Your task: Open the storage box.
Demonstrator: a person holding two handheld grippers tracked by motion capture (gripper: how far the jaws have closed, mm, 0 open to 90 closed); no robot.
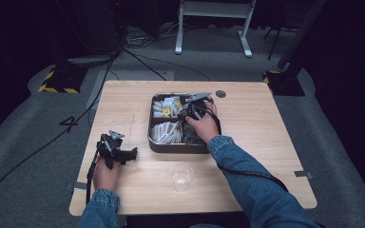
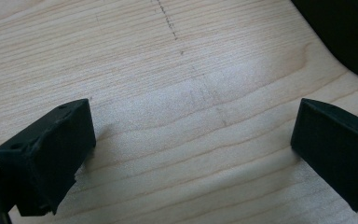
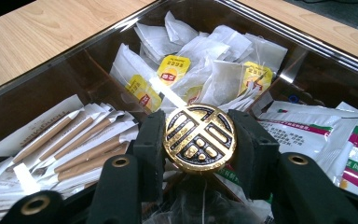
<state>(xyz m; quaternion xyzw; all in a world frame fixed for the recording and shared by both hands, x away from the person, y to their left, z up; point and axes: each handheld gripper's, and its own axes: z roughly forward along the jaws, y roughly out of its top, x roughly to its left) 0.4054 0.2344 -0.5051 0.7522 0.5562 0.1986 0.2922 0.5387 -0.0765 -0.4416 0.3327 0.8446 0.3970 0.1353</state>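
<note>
Far left of the high view, the left tongs [image 1: 132, 153] lie low on the bare wooden surface [image 1: 128, 102], gripped by the left hand [image 1: 105, 175] at lower left of the frame. In the left gripper view those jaws stand wide apart, one at each lower corner, with just pale wood grain between them, so they are open and hold nothing.

Moving toward the middle, a clear plastic cup [image 1: 181, 176] stands alone near the bottom edge of the surface, below the tray [image 1: 150, 124].

Centre of the frame now: the dark metal tray, split into compartments. Paper sticks [image 3: 70, 140] fill the lower left compartment, tea bags with yellow tags [image 3: 200, 70] the upper one, and green-and-white sachets [image 3: 317, 135] sit at right.

Right of centre, the right hand [image 1: 203, 126] hovers over the tray with the right tongs [image 3: 199, 140] pointing in. In the right gripper view the jaws are clamped on both sides of a round gold-and-black knob [image 3: 199, 138], squeezed at centre frame, just above the packets.
</note>
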